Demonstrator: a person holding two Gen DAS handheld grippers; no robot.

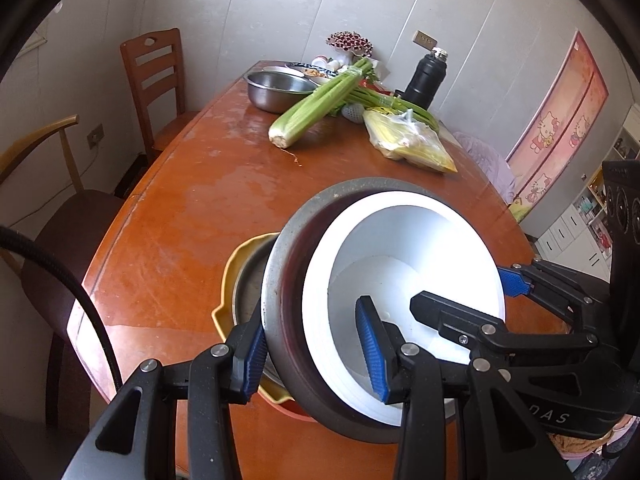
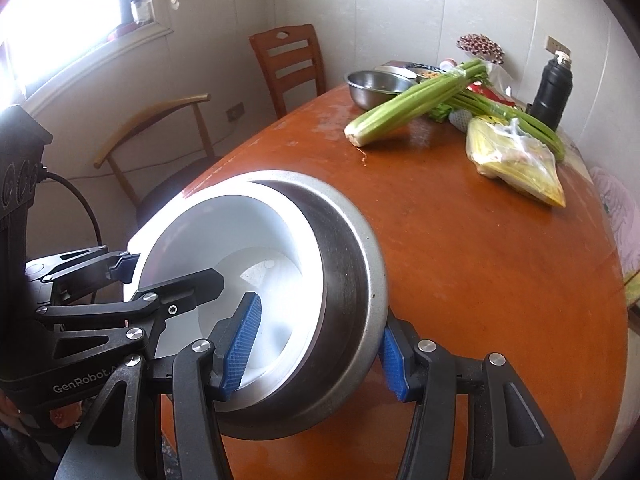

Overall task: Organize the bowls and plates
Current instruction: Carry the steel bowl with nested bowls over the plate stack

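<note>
1. The left claw [image 1: 316, 354] gripped the nested bowls' [image 1: 384, 280] rim.
2. The right claw [image 2: 320, 354] clamped the opposite rim.
3. The bowls hung tilted above the tabletop [image 1: 192, 200], nearer than the celery [image 1: 316, 104].

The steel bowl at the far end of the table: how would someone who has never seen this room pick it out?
Start at the orange wooden table and go to its far end, near the wooden chair. The steel bowl sits there beside the celery. It is bare shiny metal and empty, unlike the held grey bowl, which has white bowls nested inside.
</note>
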